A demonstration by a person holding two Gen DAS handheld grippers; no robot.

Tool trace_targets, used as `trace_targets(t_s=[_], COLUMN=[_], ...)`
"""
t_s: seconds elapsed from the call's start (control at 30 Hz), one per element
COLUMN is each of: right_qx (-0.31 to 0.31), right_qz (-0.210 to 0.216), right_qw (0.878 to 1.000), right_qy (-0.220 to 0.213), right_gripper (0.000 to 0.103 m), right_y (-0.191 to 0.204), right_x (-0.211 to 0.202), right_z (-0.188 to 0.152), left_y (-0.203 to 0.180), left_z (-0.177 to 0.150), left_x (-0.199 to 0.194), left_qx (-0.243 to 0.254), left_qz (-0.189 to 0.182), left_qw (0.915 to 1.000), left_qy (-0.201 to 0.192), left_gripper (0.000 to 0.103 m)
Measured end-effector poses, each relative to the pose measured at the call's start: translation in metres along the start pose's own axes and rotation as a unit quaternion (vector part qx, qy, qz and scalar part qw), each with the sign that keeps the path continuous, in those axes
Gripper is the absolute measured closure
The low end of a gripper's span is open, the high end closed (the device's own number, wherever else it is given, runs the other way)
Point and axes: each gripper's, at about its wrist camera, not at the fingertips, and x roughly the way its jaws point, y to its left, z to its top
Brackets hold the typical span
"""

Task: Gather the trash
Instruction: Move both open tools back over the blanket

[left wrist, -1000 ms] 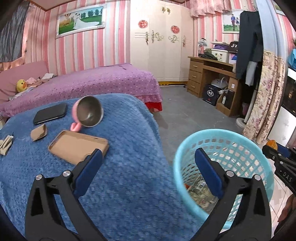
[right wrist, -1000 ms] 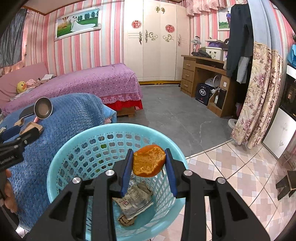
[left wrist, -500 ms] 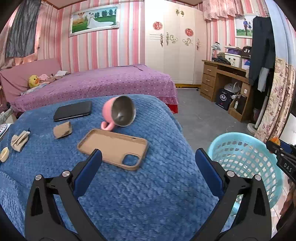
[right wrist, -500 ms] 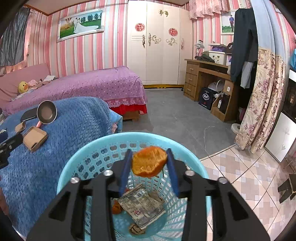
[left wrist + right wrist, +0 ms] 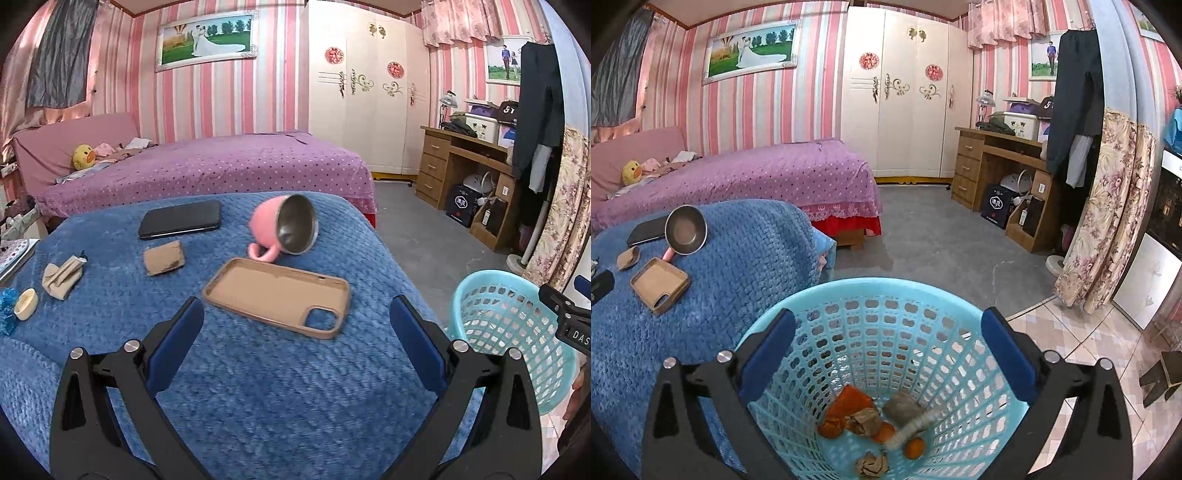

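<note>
Right gripper hanging over blue basket, jaws wide, empty — orange peel lying inside. Left gripper jaws wide, empty — aiming far-left for crumpled paper.

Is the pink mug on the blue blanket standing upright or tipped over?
Tipped over. The pink mug lies on its side on the blue blanket, its steel-lined mouth facing the camera and its handle resting on the fabric.

1 basket | 1 mug | 1 phone | 1 phone case | 2 tongs
</note>
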Motion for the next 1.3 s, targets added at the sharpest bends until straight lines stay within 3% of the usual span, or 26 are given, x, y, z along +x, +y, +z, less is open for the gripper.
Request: trace_targets(t_s=[0.33,0.77,1.3], right_qx=[-0.004,-0.043,-0.103], right_qz=[0.019,0.083,0.188], right_qw=[1.000,0.995,0.976], right_qy=[-0.016,-0.029,-0.048], right_gripper=[0.005,0.005,0.005], right_y=[0.036,0.130,0.263], right_x=[-0.004,0.004,0.005], right_z=[0.014,0.026,0.037], left_y=[0.045,0.134,0.278], left_z=[0.003,-0.004,-0.025], left_x=[-0.012,-0.017,-0.026], left_qx=[0.009,-0.023,-0.091], left_qz=[0.039,0.106,0.216], left_qw=[0.9991,0.9941,0.9720], left_qy=[-0.013,-0.006,0.016], left_gripper=[0.006,0.006,0.006])
